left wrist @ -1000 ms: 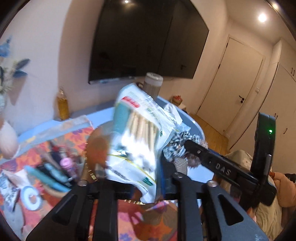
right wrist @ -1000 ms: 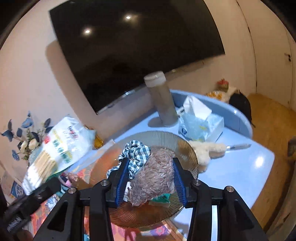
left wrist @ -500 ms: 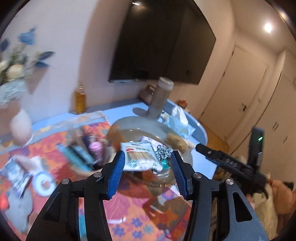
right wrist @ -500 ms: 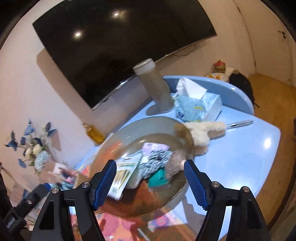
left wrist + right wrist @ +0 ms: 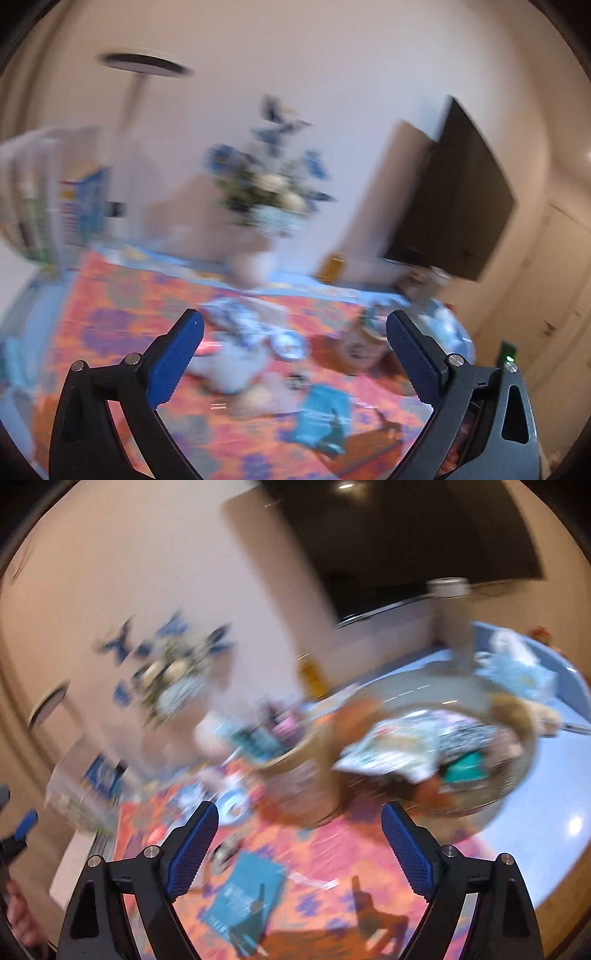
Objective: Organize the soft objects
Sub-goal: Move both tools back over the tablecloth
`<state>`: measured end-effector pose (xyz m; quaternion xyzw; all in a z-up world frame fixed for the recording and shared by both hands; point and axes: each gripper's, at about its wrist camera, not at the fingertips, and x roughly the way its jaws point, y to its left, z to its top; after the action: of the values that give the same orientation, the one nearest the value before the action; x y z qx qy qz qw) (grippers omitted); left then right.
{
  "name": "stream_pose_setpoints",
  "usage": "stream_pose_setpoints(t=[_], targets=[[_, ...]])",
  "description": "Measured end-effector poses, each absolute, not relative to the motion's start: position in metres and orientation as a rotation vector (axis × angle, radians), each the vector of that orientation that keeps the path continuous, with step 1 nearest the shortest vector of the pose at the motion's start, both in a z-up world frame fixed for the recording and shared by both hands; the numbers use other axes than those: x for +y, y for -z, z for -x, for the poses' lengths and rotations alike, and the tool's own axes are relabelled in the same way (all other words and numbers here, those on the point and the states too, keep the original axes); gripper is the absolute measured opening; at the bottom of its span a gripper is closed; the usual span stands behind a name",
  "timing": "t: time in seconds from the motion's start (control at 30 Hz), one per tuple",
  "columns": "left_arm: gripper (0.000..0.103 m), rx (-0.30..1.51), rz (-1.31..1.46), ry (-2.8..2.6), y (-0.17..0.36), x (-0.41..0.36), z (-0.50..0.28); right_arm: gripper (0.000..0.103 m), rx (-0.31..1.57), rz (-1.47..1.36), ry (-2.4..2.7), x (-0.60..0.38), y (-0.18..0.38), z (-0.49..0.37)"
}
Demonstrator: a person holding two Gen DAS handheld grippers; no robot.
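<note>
Glass bowl (image 5: 517, 775) of soft things shows only from the right wrist.

Both views are smeared by motion: the flowers (image 5: 269, 184) and the bowl (image 5: 461, 701) with its contents, perhaps packets and cloth, cannot be made out.

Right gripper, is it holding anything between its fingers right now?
No, the right gripper stands wide open, with only the orange patterned cloth showing through the gap.
</note>
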<state>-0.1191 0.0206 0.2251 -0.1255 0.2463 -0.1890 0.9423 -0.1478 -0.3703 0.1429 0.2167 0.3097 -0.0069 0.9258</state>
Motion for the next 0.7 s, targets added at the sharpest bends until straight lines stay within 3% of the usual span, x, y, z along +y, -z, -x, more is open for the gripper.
stream_pose_setpoints(t=[0.13, 0.33, 0.53, 0.7], targets=[[0.099, 0.54, 0.224, 0.236, -0.199, 0.052, 0.109, 0.089, 0.683, -0.363, -0.092, -0.319, -0.123, 0.133], [0.099, 0.671, 0.223, 0.163, -0.114, 0.075, 0.081, 0.089, 0.757, -0.273, -0.143, -0.278, -0.08, 0.119], [0.099, 0.765, 0.164, 0.134, -0.037, 0.072, 0.057, 0.089, 0.806, -0.282, -0.123, -0.274, -0.05, 0.108], [0.099, 0.834, 0.181, 0.154, -0.007, 0.071, 0.044, 0.089, 0.838, -0.288, -0.089, -0.279, -0.033, 0.103]])
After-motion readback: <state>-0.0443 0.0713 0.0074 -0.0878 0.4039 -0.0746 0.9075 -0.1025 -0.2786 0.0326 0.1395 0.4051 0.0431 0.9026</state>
